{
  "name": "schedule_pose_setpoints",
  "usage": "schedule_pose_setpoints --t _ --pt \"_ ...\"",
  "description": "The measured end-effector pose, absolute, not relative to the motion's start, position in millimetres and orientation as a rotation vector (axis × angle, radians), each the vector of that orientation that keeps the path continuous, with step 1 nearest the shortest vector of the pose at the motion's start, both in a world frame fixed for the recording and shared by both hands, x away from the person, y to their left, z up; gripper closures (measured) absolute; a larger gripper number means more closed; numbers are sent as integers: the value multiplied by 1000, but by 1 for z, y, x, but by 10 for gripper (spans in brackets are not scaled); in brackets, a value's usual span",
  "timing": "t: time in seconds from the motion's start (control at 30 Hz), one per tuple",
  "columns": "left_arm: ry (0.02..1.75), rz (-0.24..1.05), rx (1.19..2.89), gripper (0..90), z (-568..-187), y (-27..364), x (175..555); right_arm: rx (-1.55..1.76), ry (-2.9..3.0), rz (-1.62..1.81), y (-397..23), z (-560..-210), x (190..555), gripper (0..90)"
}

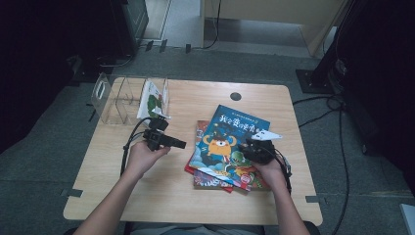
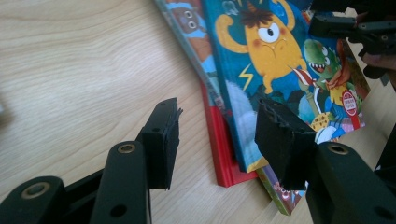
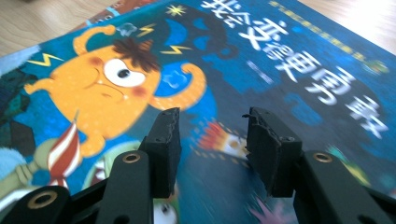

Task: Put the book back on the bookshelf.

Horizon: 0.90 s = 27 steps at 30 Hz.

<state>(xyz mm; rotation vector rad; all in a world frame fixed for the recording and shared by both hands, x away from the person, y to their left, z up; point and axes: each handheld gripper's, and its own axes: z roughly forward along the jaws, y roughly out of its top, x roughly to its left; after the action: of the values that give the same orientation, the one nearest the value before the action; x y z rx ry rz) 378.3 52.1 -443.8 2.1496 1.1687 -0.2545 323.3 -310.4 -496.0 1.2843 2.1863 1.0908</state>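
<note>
Here, a thin, stiff, glossy blue picture book (image 1: pixel 230 139), judged light but slippery, is seen atop a small stack on the surface (image 1: pixel 161 196), best pinched at its overhanging edge, as the left tool (image 2: pixel 217 140) and right tool (image 3: pixel 212 149) are held apart, empty.

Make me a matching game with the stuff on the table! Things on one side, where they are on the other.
Things:
1. blue monster book
2. red book
3. clear rack
4. left gripper

Places:
a. far left corner of the table
b. top of the stack
c. over bare wood, beside the stack
d. under the blue book

Pairs: 1-b, 2-d, 3-a, 4-c
</note>
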Motion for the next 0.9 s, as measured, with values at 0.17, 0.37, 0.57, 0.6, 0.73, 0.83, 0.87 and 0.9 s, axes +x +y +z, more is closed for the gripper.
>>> schedule_pose_setpoints --t 0.17,0.37,0.57,0.6,0.73,0.83,0.87,0.9 --pt "1124 -233 2178 469 -450 42 376 1317 2154 1083 -324 -496 315 550" --pt "1106 -262 2197 502 -461 32 377 1361 2118 1076 -338 -496 307 557" --pt "1066 -232 2206 685 -468 29 376 1414 2075 1070 -353 -496 300 592" --pt "1060 -231 2208 685 -469 29 376 1414 2075 1070 -353 -496 300 592" --pt "1025 -219 2227 807 -473 26 375 1445 2063 1057 -360 -497 297 625" --pt "1003 -243 2235 884 -478 23 375 1490 2041 1069 -368 -497 295 709" --pt "1003 -243 2235 890 -478 23 375 1490 2041 1069 -368 -497 295 709" --pt "1000 -241 2242 890 -479 23 376 1501 2036 1069 -369 -497 294 729"
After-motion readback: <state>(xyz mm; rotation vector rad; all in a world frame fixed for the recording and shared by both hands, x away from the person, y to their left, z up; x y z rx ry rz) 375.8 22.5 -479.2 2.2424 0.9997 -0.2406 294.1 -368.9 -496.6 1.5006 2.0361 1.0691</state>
